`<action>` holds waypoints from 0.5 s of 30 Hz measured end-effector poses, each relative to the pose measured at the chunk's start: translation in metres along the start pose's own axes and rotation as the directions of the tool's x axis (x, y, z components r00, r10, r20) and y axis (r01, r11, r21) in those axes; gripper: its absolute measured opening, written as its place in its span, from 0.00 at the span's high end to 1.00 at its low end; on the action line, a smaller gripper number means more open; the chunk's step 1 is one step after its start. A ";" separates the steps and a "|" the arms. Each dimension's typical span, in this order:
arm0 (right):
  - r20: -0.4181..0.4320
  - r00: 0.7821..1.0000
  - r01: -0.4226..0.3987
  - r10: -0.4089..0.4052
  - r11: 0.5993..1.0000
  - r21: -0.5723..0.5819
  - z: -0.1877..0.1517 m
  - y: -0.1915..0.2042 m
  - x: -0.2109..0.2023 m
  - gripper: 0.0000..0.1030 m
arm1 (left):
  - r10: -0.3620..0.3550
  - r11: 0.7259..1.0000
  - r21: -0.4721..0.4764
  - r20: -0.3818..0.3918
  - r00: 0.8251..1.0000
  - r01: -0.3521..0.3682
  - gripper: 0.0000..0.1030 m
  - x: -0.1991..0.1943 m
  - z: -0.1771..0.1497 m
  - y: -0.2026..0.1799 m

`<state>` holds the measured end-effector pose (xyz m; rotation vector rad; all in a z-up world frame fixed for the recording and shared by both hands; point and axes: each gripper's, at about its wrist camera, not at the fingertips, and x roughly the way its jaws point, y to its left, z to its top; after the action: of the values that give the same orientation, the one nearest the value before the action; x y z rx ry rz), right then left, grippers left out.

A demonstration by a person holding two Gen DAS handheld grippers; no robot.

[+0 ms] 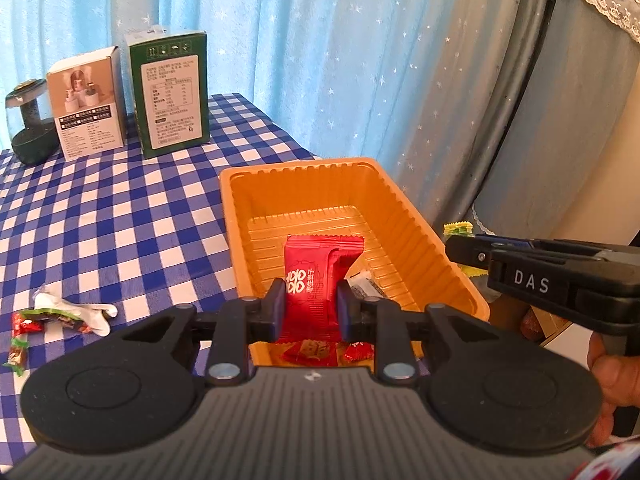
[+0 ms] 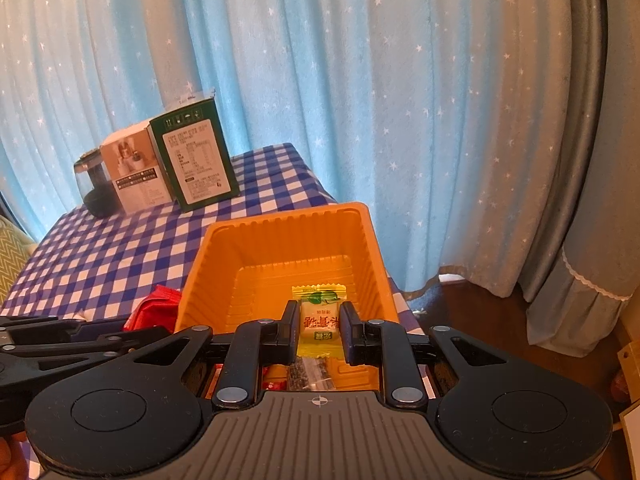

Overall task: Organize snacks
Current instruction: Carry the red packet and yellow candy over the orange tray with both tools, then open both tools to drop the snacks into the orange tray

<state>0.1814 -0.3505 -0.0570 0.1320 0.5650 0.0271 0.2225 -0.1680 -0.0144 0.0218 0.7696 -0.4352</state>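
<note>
Snack packets are both in hand right now: the left gripper is clamped on a red wrapped snack, and the right gripper is pinching a yellow wrapped candy, each one dangling ahead of its jaws over the orange plastic tray. Below the fingers a few wrappers already sit on the tray floor, red ones and a dark one. My worry is the two tools crowding each other, since the right one pokes in close on the left one's right side, so a bump could knock a packet loose outside the rim. That tray also looks light and sits near the table edge, so a nudge might slide it off. Off to the left gripper's left, more loose candies wait on the blue-and-white checked tablecloth. Farther ahead stand a green carton, a white product box and a dark glass-domed gadget, with a star-print blue curtain behind.
</note>
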 end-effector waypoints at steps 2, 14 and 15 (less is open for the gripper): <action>-0.008 1.000 0.000 0.000 1.000 0.003 0.001 -0.003 0.005 0.79 | -0.003 1.000 0.002 -0.007 1.000 0.003 0.77 0.006 0.001 -0.002; -0.020 1.000 0.010 -0.010 1.000 0.028 0.005 -0.016 0.011 0.79 | -0.029 1.000 0.008 -0.013 0.999 0.029 0.68 0.032 0.010 -0.007; -0.020 1.000 0.009 -0.009 1.000 0.028 0.005 -0.016 0.010 0.79 | -0.025 1.000 0.013 -0.011 1.000 0.025 0.68 0.032 0.010 -0.007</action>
<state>0.1924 -0.3663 -0.0606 0.1566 0.5864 0.0118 0.2466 -0.1879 -0.0285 0.0267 0.7780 -0.4640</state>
